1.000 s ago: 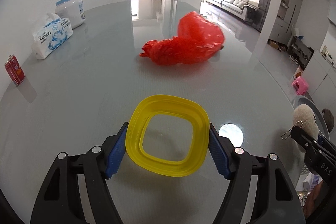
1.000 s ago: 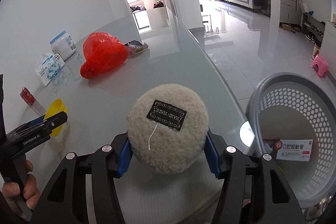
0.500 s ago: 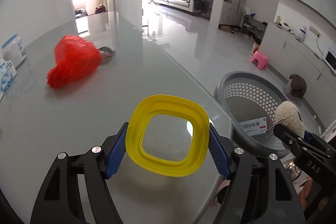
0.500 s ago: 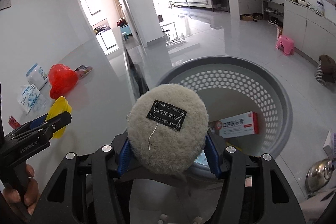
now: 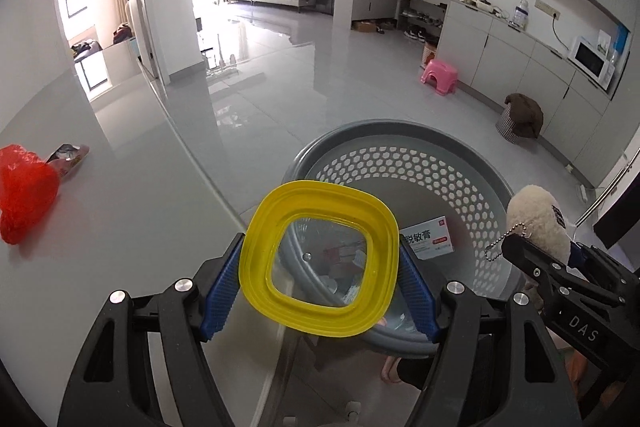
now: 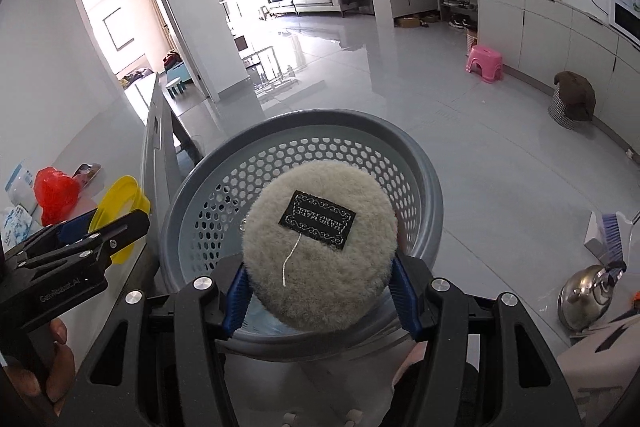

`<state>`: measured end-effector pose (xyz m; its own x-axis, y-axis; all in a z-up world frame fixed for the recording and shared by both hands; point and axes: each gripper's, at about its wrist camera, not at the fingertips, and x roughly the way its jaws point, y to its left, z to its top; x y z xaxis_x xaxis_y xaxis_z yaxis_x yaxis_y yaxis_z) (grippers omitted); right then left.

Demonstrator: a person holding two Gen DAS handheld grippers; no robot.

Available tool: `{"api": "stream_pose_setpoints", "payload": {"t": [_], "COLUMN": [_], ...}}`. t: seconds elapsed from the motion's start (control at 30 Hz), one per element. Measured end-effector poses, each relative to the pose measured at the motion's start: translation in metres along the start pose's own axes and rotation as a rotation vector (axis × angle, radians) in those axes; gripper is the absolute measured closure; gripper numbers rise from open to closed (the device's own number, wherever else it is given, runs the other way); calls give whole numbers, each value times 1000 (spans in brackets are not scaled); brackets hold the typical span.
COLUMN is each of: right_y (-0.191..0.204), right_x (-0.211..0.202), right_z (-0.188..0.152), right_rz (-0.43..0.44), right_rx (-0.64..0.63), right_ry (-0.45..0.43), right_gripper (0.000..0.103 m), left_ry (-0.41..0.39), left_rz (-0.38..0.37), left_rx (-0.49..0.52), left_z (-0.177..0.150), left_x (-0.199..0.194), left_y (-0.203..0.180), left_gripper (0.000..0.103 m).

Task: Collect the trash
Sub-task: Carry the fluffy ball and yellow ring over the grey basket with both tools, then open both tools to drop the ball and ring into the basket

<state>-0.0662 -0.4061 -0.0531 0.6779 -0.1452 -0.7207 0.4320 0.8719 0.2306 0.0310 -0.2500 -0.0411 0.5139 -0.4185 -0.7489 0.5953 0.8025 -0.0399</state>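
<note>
My left gripper (image 5: 320,263) is shut on a yellow square plastic lid (image 5: 288,291) and holds it over the table's edge, just in front of a grey perforated basket (image 5: 400,163) on the floor. My right gripper (image 6: 320,267) is shut on a round beige fluffy pad (image 6: 320,259) with a black label, held above the same basket (image 6: 224,195). A white medicine box (image 5: 428,239) lies inside the basket. A red plastic bag (image 5: 24,195) and a snack wrapper (image 5: 68,155) lie on the table at the left.
The glossy grey table (image 5: 120,227) ends at a curved edge beside the basket. A tissue pack (image 6: 14,223) lies at its far left. On the floor stand a pink stool (image 5: 439,75), a covered bin (image 5: 520,115) and a steel kettle (image 6: 588,299).
Both grippers have swung right, away from the table, and now hang at the basket. The lid and the fluffy pad stay gripped. The red bag has slid to the left of both views.
</note>
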Motion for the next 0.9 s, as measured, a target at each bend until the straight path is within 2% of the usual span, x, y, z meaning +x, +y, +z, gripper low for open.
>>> {"api": "stream_pose_setpoints", "payload": {"t": [0.27, 0.53, 0.6, 0.67, 0.7, 0.77, 0.9], "right_y": [2, 1, 0, -2, -2, -3, -4], "right_x": [16, 36, 38, 39, 38, 36, 34], "right_z": [12, 13, 15, 18, 19, 20, 19], "right_rz": [-14, 8, 5, 5, 6, 5, 7], "right_rx": [-22, -16, -21, -20, -17, -7, 5], "right_ry": [26, 68, 70, 64, 57, 37, 35], "right_gripper": [46, 45, 42, 31, 29, 24, 23], "left_ry": [37, 74, 79, 80, 83, 85, 87], "left_rz": [-20, -16, -14, -12, -9, -5, 4], "left_rx": [27, 29, 25, 21, 17, 5, 0], "left_z": [12, 18, 19, 20, 21, 21, 20], "left_x": [26, 45, 48, 48, 48, 48, 47], "left_y": [-13, -16, -16, -14, -13, -13, -12], "left_gripper": [32, 31, 31, 30, 29, 20, 19]}}
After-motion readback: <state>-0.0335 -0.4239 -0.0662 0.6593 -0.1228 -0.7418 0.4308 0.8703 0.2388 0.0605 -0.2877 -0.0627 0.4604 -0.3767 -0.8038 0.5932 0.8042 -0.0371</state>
